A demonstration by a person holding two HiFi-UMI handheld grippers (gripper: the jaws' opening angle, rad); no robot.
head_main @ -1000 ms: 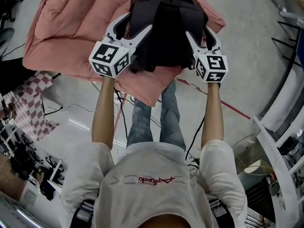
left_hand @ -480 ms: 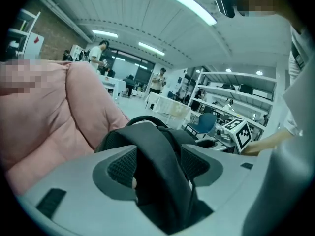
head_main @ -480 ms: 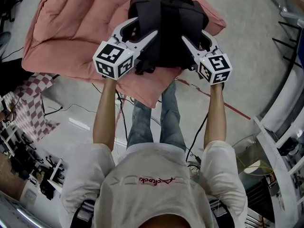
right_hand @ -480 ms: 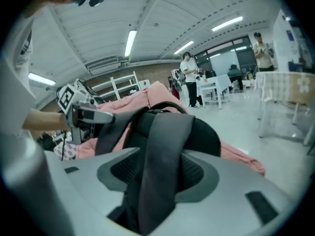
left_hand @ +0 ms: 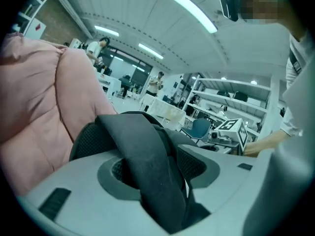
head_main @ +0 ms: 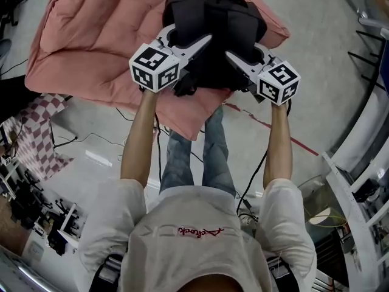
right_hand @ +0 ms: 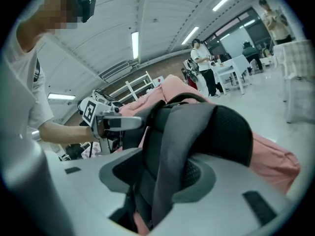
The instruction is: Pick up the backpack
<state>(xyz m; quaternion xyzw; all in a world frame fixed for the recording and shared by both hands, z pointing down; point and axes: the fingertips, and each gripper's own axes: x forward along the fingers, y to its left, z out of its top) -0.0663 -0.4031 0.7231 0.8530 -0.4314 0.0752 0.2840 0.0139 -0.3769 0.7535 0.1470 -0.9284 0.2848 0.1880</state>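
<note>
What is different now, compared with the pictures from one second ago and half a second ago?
Both tools turned inward, toward each other, at the backpack. The left tool has its jaws closing with a shoulder strap between them. The right tool has its jaws closing with the other strap between them. Neither grip looks finished yet. The backpack stays on the pink quilt, not lifted.

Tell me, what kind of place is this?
Probably a big workshop or lab. You can see white metal shelving, long ceiling strip lights, and worktables with people standing around them.
</note>
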